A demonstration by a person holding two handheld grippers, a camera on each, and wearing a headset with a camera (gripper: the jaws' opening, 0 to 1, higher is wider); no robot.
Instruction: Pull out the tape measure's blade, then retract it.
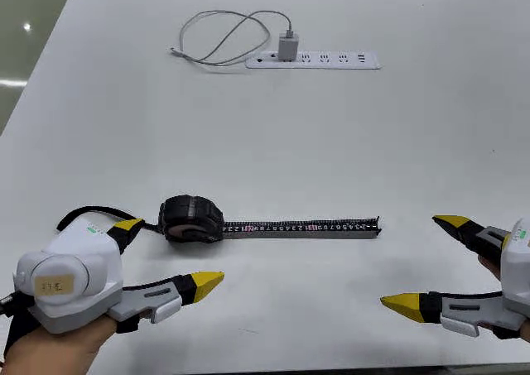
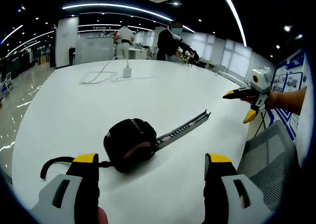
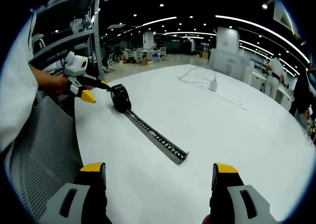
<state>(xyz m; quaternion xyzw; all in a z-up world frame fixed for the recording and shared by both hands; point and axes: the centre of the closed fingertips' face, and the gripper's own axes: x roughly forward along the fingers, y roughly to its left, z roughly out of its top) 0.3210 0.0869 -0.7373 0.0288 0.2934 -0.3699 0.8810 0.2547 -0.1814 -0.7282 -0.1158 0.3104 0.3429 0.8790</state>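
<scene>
A black tape measure [image 1: 191, 218] lies on the white table [image 1: 273, 143], its blade [image 1: 301, 228] pulled out to the right and resting flat. My left gripper [image 1: 168, 253] stands open just left of and in front of the case, touching nothing. In the left gripper view the case [image 2: 130, 144] sits between and beyond the yellow-tipped fingers [image 2: 86, 158]. My right gripper [image 1: 422, 261] is open to the right of the blade's end hook [image 1: 378, 223], a little apart from it. The right gripper view has the blade's tip [image 3: 180, 156] ahead of its open jaws.
A white power strip [image 1: 315, 59] with a plugged charger and looped cable [image 1: 224, 37] lies at the far middle of the table. A black wrist strap [image 1: 99, 214] trails left from the case. A mesh chair [image 2: 269, 157] stands by the near edge. People stand in the distance.
</scene>
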